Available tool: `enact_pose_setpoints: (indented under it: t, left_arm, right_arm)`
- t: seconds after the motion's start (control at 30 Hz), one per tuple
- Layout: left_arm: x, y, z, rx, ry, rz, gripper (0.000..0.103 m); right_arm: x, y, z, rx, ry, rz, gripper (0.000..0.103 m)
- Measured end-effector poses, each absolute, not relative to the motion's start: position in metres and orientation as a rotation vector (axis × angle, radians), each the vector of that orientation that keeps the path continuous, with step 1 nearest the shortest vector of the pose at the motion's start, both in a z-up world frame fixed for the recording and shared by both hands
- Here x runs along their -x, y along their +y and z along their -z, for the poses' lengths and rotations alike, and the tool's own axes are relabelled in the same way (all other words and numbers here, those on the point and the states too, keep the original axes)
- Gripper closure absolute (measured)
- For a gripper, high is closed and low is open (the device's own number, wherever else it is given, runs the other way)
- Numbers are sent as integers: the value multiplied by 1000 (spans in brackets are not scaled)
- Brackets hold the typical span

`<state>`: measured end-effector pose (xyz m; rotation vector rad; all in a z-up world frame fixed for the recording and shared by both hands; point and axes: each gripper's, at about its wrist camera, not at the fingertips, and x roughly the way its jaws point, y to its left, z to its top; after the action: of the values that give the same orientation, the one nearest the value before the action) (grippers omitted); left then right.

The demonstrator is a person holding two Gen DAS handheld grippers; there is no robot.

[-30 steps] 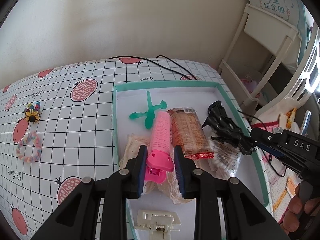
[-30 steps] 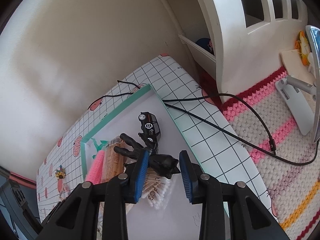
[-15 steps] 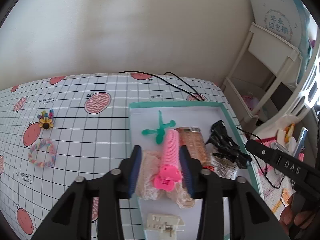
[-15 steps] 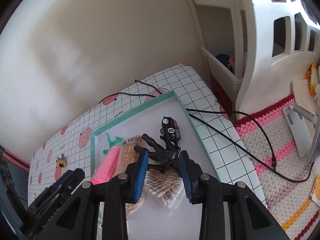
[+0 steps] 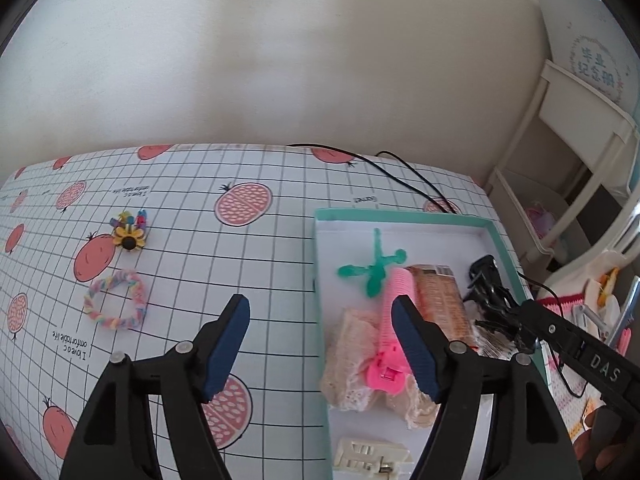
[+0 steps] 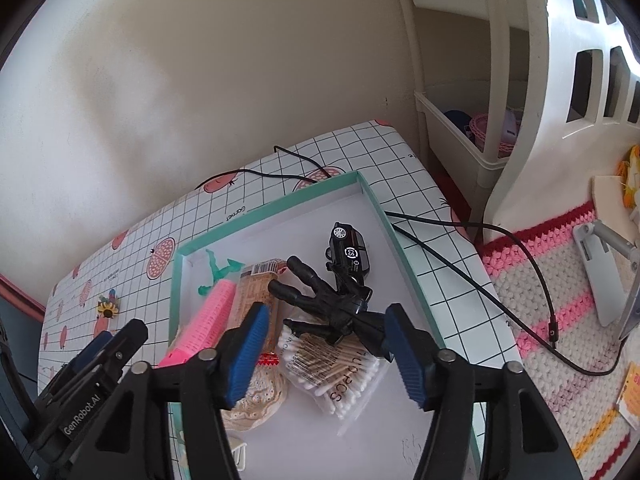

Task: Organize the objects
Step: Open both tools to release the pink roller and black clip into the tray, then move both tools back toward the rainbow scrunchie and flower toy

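Two hand-held grippers are shown above a shallow white tray with a teal rim (image 5: 404, 214) on a grid-patterned tablecloth printed with pink fruit (image 5: 256, 280). The left gripper (image 5: 320, 348) is spread wide and grasps nothing; one pad hangs over the cloth, the other over the tray's near left part. The right gripper (image 6: 324, 354) is likewise released and empty, poised above the tray contents.

Gathered inside the tray are seen a pink ribbed plastic hair roller (image 5: 394, 320) lying on a piece of cream lace (image 5: 352, 364), a translucent green plastic figure (image 5: 374, 270), an orange-brown wrapped snack bar (image 5: 440, 304), a black jointed plastic hand (image 6: 320, 300), a small black toy car (image 6: 350, 250), a clear packet of cotton swabs (image 6: 332, 368) and a white plastic clip (image 5: 374, 454).

Two objects are still outside the tray, well apart from it on the left of the cloth: a pastel braided loop of yarn (image 5: 116, 300) and, just beyond it, a yellow sunflower hair ornament with coloured beads (image 5: 129, 232).

The step in hand is judged to be the interval between placements, both grippers being free over the tray. For the next move, the left gripper would probably need to be carried leftward and lowered over the loop or the ornament, the pads closed on it, and the object brought into a bare part of the tray. A black cable (image 6: 460, 268) crossing the cloth at the right is best avoided.
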<state>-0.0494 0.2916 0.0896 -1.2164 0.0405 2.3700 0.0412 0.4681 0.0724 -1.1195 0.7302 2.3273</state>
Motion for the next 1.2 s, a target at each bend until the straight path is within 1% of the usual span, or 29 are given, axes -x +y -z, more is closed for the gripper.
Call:
enact_pose_setpoints:
  t: [0.03,0.07,0.1,0.2,0.27,0.3,0.53,0.67,1.2]
  left_arm:
    - [50,290,-89,1217,38,-2377,27]
    - [51,290,-89,1216,39,-2382,21]
    - [51,288,-89,1214,38,-2388,18]
    - [51,285,-89,1209,31,-2409,15]
    - [52,284,-89,1206,24,-2417,9]
    - [52,282,-89,1204,22,-2425,8]
    - [56,277,-88,1218,16,-2451,6]
    - [55,274,-88,1216,12,-2462,2]
    - [55,272,-94,1209,4,-2461,2]
  right_arm:
    - [-41,467,-72,1121,725,-2330,33]
    - [-40,467,-72,1123,719,-2331,30]
    - [-39,466,-72,1124,710,-2333,27]
    - [-38,463,-73,1122,692,-2338,20]
    - [-38,463,-73,1119,687,-2338,16]
    - [-38,463,-73,1117,686,-2339,13]
    - [-38,462,-74,1108,670,-2339,0]
    - [-38,462,-75,1103,664,-2342,0]
    - [-36,459,-79,1113,642,-2353,0]
